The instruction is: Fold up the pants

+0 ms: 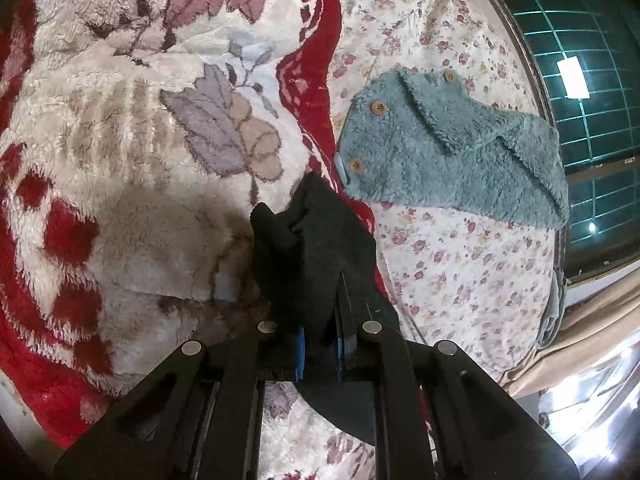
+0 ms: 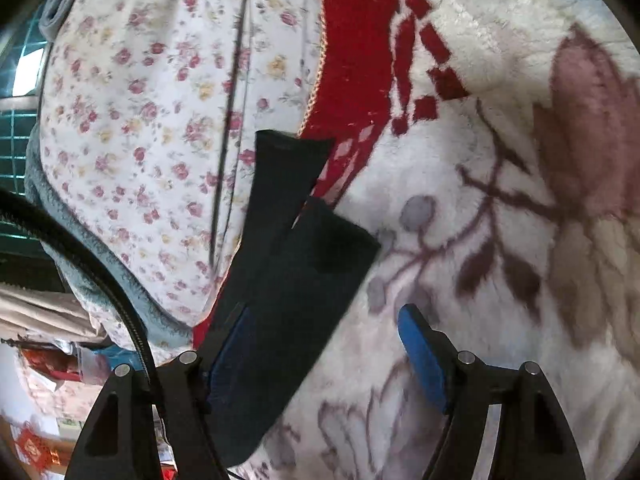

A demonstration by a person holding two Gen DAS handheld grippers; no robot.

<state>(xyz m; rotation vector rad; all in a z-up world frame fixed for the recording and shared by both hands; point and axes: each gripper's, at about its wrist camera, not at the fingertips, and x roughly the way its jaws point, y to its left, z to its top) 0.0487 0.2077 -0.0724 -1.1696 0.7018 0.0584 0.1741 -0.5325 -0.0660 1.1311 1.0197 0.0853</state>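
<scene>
Black pants lie on the plush flowered blanket, their long axis running away from me toward its red border, both leg ends spread there. My left gripper is clamped on a bunch of that cloth. My right gripper stands wide apart, gripping nothing, the near end against its left pad, so it is nearer for the next pinch.

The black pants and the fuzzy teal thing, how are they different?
The black pants are dark, smooth-looking and clamped in the left gripper, whose jaws are shut on them. The teal garment is fluffy, has wooden buttons and lies untouched. The pants lie partly on the red-and-white blanket; the teal garment lies on the flowered sheet. Both are soft clothes.
</scene>
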